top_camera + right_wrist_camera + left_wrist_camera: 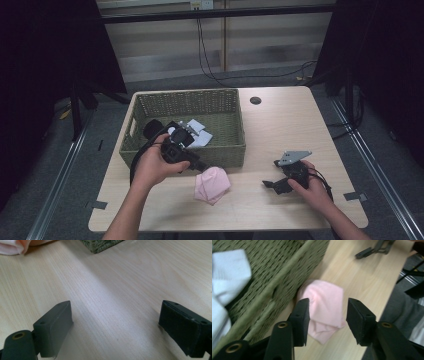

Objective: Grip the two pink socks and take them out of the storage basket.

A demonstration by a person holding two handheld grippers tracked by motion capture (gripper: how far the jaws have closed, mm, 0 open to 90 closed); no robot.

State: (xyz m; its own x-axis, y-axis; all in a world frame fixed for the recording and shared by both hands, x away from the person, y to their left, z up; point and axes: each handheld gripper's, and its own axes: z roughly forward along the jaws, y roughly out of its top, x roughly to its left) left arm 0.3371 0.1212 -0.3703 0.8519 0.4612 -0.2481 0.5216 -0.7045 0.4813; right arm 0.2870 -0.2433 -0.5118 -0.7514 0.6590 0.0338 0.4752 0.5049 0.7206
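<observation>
Cloth (pixel 212 184), pink, soft and light at the basket's (pixel 150 150) six o'clock, suits a mid-fold pinch; left gripper (pixel 328 315) and right gripper (pixel 116 325) both gape, empty.

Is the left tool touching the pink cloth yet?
Apart. In the left gripper view the left tool stands open with the pink cloth lying on the table beyond and between its jaws, neither pad pressing into the fabric.

Two forearms reach in from the near edge. The left hand (pixel 154 165) holds the left gripper (pixel 327 315), jaws apart; the right hand (pixel 311 189) holds the right gripper (pixel 115 327) low, jaws spread wide.
</observation>
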